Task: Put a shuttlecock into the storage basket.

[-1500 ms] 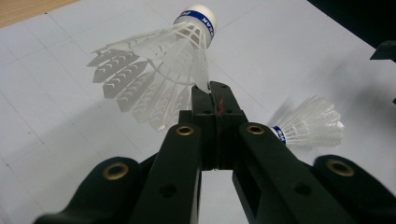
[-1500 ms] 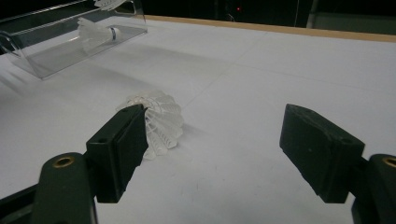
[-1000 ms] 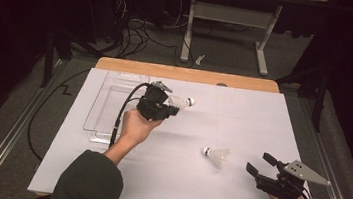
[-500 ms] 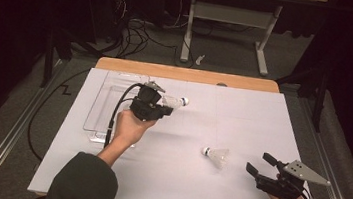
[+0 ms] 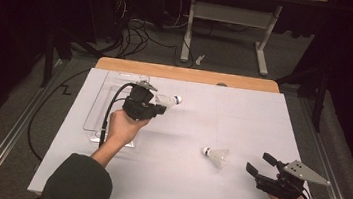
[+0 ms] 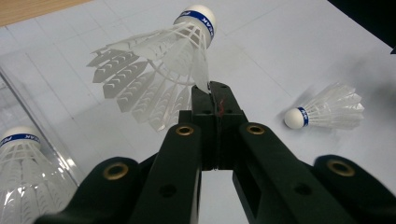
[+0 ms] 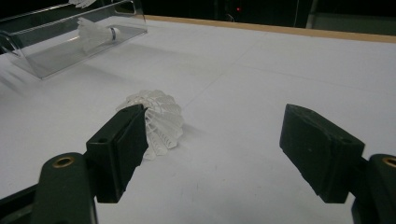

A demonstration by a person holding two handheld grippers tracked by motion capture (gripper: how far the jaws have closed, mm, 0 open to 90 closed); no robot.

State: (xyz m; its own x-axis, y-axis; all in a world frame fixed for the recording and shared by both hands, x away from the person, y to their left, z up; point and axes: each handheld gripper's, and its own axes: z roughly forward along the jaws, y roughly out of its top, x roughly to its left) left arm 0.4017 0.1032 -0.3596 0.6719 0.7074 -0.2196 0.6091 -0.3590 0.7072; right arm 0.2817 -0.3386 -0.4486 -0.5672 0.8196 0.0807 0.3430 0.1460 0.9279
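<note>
My left gripper [image 5: 159, 107] is shut on the feather skirt of a white shuttlecock [image 5: 167, 100] with a blue band, held above the white sheet just right of a clear plastic tray [image 5: 98, 98]. In the left gripper view the jaws [image 6: 215, 93] pinch one feather edge, and the shuttlecock [image 6: 159, 60] points its cork up and away. A second shuttlecock [image 5: 216, 156] lies on its side on the sheet. My right gripper [image 5: 259, 163] rests open near the front right, with that shuttlecock [image 7: 156, 116] just ahead of its left jaw; the right gripper [image 7: 215, 140] has nothing between its pads.
The tray [image 7: 70, 42] holds another shuttlecock [image 7: 95, 32], also seen at lower left as shuttlecock [image 6: 23, 163]. A white sheet [image 5: 212, 118] covers the wooden table [image 5: 187, 73]. Beyond the table are dark floor, cables and a desk frame [image 5: 224, 14].
My left gripper has carried its shuttlecock a little to the left, closer to the tray. The right gripper and the lying shuttlecock have not moved.
</note>
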